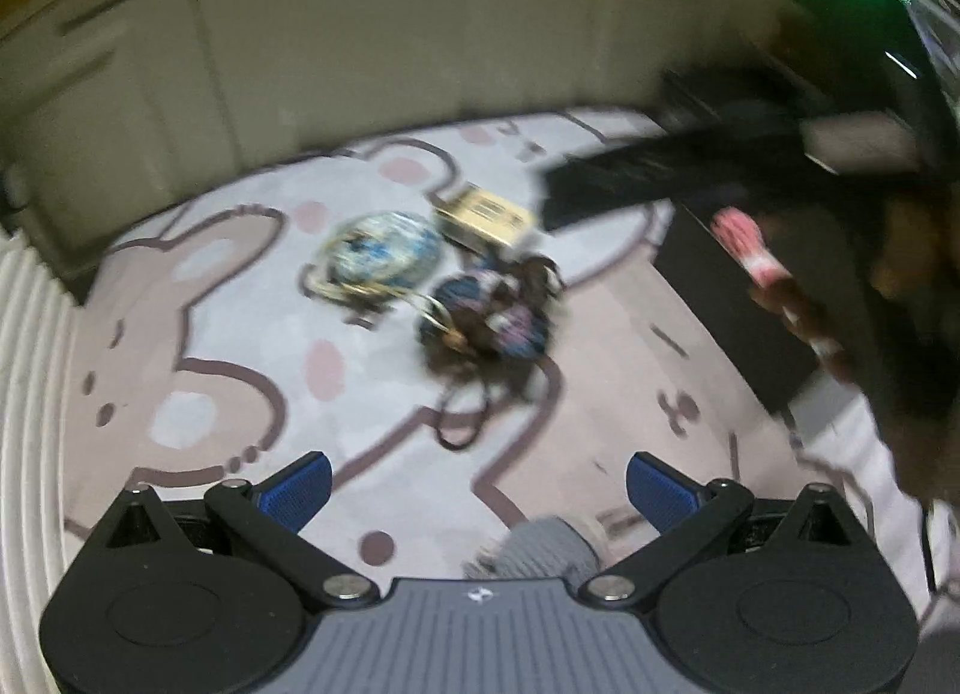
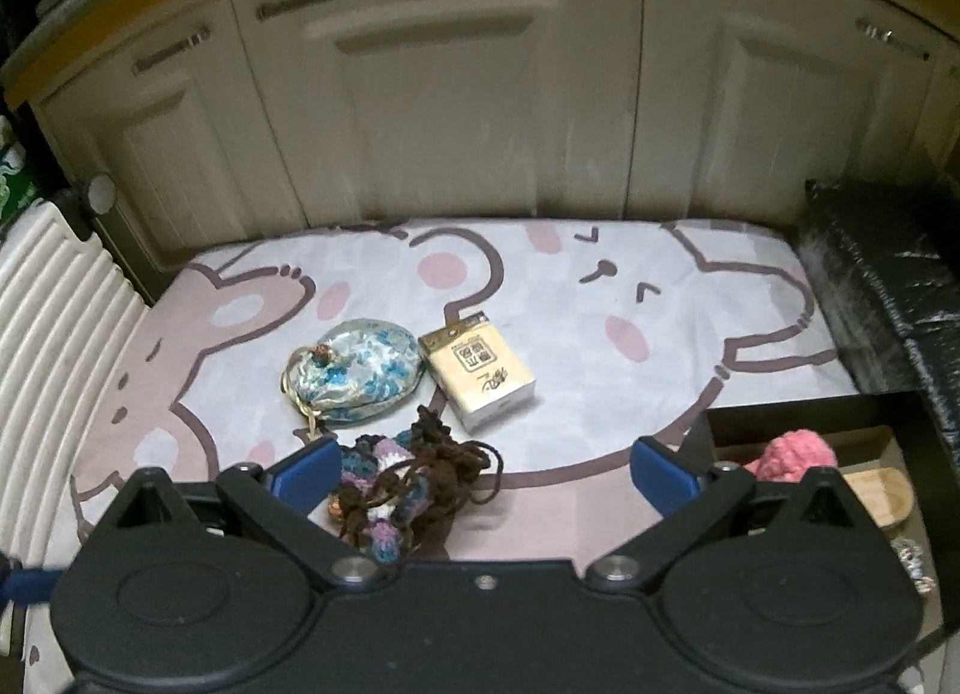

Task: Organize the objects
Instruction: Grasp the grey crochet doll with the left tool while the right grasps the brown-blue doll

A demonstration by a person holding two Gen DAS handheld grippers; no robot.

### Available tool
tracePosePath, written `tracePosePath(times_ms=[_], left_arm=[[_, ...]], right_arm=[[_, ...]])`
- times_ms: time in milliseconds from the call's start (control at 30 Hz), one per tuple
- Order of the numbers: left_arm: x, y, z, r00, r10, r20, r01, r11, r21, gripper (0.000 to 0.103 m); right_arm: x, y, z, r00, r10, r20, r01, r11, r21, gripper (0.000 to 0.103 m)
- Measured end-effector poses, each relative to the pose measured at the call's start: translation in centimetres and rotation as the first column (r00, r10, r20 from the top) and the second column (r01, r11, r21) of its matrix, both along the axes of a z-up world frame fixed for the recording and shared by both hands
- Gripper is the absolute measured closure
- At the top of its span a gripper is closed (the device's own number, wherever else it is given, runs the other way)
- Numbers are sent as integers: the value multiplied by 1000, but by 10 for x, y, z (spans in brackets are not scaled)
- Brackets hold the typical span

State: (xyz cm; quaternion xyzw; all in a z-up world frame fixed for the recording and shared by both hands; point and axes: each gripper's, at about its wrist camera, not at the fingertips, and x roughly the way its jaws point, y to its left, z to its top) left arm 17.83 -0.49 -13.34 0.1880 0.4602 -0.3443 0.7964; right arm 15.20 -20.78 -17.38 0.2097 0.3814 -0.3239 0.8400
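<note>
Pink yarn ball (image 2: 792,455) already sits in your black box (image 2: 900,412) at the mat's right edge. Pouch (image 2: 354,373), carton (image 2: 480,376) and crochet bundle (image 2: 396,484) remain on the mat (image 2: 600,286); both grippers, left (image 1: 477,490) and right (image 2: 483,475), spread empty.

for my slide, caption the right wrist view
Open right tongs above a crocheted pouch, silk pouch and small box.

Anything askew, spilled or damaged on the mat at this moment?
Nothing looks damaged or spilled. The crocheted pouch lies in a heap with its brown cord tangled loosely over it. The floral pouch and the small box lie flat on the mat. Both grippers, left and right, are open and empty.
</note>
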Motion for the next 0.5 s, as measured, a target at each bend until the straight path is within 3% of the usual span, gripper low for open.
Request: tracePosePath(times_ms=[133,267,500], left_arm=[[-6,-6,-12,997,-64,-43,65,997,28,3],[-8,-8,-25,991,-103,-87,107,993,47,12],[-13,-16,-41,975,-188,-120,198,977,83,22]], right_arm=[[9,-10,-15,999,-44,-6,44,997,57,0],[15,-20,-29,992,-122,8,120,984,129,0],[25,-33,-56,967,-255,18,241,933,265,0]])
